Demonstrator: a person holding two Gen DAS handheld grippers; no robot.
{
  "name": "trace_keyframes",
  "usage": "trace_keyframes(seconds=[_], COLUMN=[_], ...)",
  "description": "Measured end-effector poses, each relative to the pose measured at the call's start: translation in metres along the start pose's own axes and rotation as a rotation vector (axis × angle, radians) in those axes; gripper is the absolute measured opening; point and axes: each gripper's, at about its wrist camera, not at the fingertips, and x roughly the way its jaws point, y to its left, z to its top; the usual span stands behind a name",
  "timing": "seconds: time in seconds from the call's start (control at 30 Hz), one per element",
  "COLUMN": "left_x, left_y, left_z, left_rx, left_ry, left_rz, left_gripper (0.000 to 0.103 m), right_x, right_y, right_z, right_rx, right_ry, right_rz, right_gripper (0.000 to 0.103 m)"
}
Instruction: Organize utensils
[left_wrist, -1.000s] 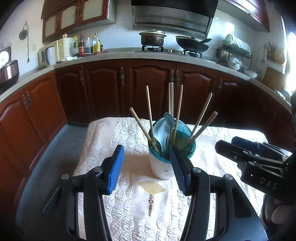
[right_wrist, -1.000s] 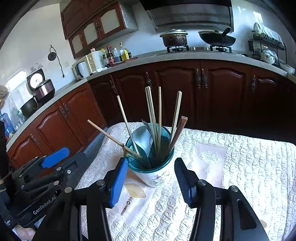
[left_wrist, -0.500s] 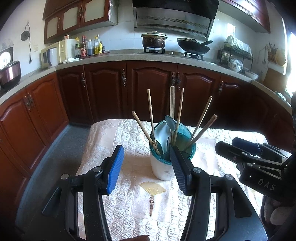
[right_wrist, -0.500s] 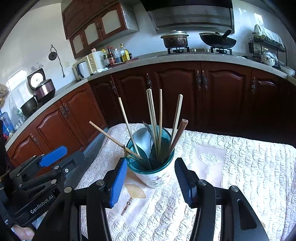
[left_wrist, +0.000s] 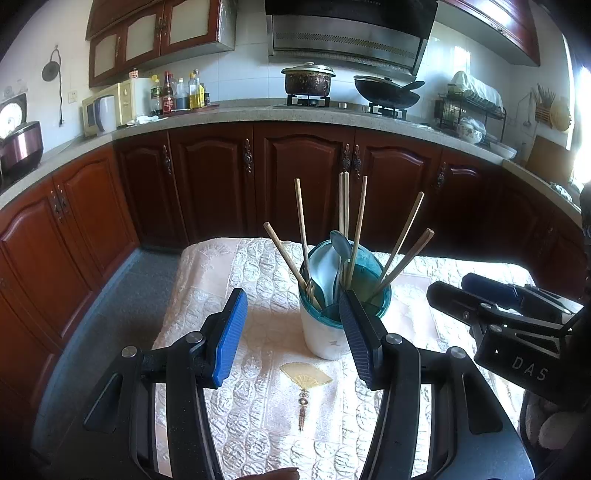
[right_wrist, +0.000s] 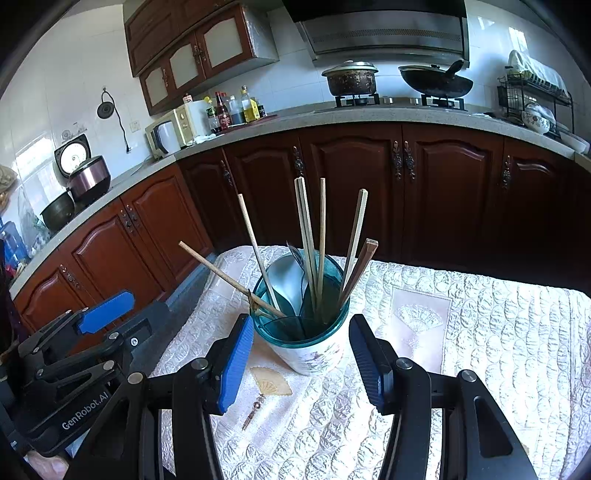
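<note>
Utensil holder (right_wrist: 308, 332) stands mid-table (right_wrist: 480, 332), chopsticks (right_wrist: 314, 236) and spoon (left_wrist: 340, 245) splayed inside. Left gripper (left_wrist: 291, 332) and right gripper (right_wrist: 301, 356) hang near it, fingers spread, holding nothing. Risk: a finger clipping a leaning stick would likely tip the holder.

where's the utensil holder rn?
The utensil holder stands on the quilted tablecloth, mid-table in both wrist views, just beyond the fan motif; the open right claw frames it without touching.
</note>
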Motion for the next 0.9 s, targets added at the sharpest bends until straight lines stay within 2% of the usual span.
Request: trace_keyframes(seconds=[0.9], left_x=[0.0039], left_y=[-0.0015], left_z=[-0.0002], left_rx=[-0.003], left_ry=[0.006], left_rz=[0.011], left_gripper=[0.052], right_x=[0.0058], right_y=[-0.0018], right_z=[0.0012], right_rx=[0.0], right_ry=[0.008], right_rz=[-0.003], right_gripper=[0.053])
